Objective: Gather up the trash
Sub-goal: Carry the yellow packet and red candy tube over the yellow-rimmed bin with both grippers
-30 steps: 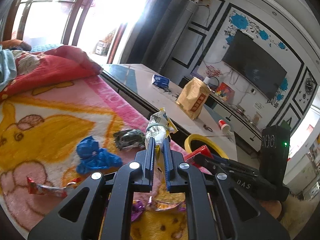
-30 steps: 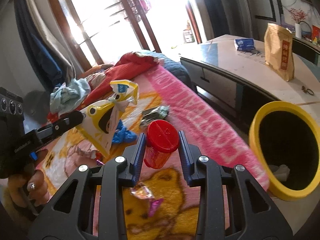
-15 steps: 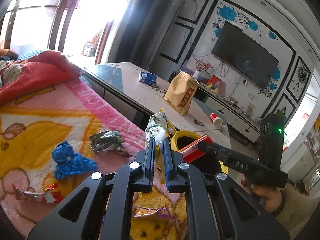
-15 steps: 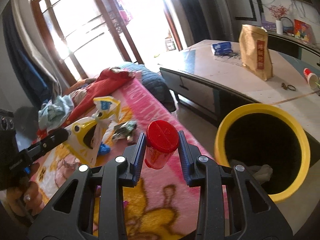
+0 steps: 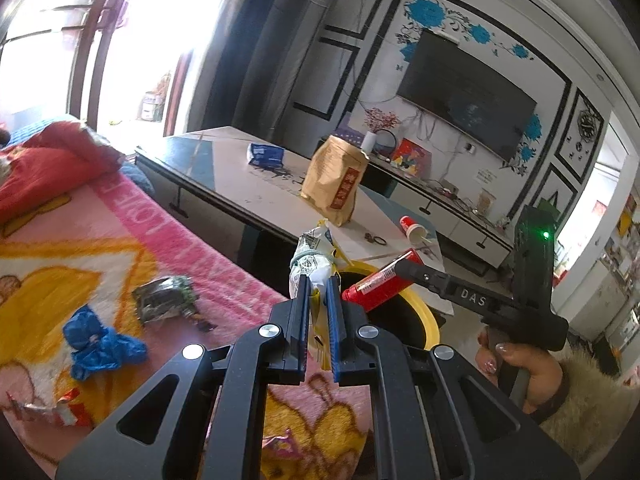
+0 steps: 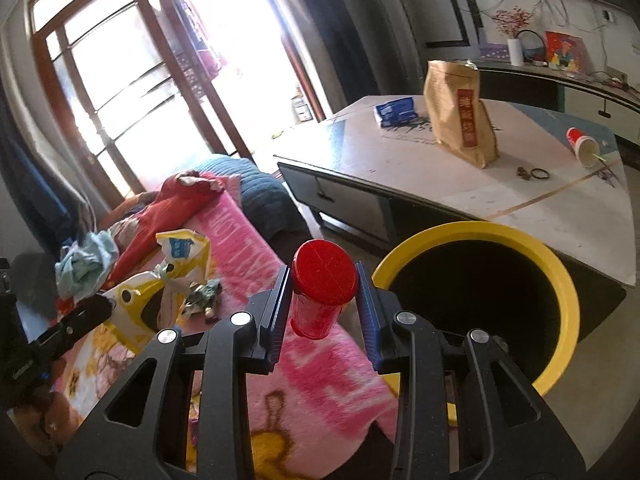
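Observation:
My left gripper (image 5: 317, 284) is shut on a crumpled white and yellow snack bag (image 5: 313, 258), held above the edge of the pink blanket (image 5: 192, 248); the bag also shows in the right wrist view (image 6: 160, 292). My right gripper (image 6: 323, 280) is shut on a red cup (image 6: 322, 294), which also shows in the left wrist view (image 5: 378, 286), held just left of the yellow-rimmed black bin (image 6: 476, 232). The bin (image 5: 424, 320) sits beside the bed. A blue wrapper (image 5: 100, 342), a dark green wrapper (image 5: 164, 300) and a red wrapper (image 5: 48, 414) lie on the blanket.
A low table (image 6: 460, 168) stands behind the bin with a brown paper bag (image 6: 460, 112), a blue packet (image 6: 396, 110) and a tipped red paper cup (image 6: 582, 146). Red bedding and clothes (image 6: 160, 208) pile at the bed's far end. A TV (image 5: 464, 92) hangs on the wall.
Both grippers have moved with their loads from over the blanket toward the yellow bin. The bin now looms larger and closer in both views.

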Demonstrator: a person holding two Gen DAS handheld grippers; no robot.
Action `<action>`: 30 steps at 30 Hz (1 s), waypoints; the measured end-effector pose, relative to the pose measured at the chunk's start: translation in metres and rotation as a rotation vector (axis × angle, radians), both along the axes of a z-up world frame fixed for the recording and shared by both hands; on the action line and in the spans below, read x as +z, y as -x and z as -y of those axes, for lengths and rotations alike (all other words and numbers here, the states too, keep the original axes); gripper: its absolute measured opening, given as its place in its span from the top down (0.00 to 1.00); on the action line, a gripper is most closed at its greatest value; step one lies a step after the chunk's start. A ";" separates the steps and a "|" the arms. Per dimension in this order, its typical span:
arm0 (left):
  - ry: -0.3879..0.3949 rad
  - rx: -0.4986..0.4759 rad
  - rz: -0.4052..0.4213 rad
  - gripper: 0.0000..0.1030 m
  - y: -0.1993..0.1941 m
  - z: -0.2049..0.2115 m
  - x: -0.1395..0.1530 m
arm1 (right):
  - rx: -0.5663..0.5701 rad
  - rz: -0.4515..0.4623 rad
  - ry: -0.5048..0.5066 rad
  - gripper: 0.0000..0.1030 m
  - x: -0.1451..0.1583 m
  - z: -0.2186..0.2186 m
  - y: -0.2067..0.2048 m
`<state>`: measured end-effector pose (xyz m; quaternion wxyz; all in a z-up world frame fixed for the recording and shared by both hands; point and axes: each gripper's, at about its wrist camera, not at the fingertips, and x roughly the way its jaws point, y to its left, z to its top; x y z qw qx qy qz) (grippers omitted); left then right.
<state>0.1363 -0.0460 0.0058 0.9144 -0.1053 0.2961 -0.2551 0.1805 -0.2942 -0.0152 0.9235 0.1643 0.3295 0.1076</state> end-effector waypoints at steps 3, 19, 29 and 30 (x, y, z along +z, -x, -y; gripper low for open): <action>-0.009 -0.027 0.004 0.92 -0.002 0.012 0.000 | -0.020 0.002 0.000 0.75 0.000 0.008 0.000; -0.030 -0.119 -0.001 0.92 -0.014 0.059 -0.007 | -0.138 0.006 0.010 0.76 0.001 0.051 0.001; -0.042 -0.179 -0.034 0.92 -0.025 0.093 -0.023 | -0.224 -0.035 0.004 0.76 -0.009 0.081 -0.004; -0.047 -0.186 -0.036 0.92 -0.026 0.097 -0.025 | -0.234 -0.040 0.004 0.76 -0.011 0.085 -0.005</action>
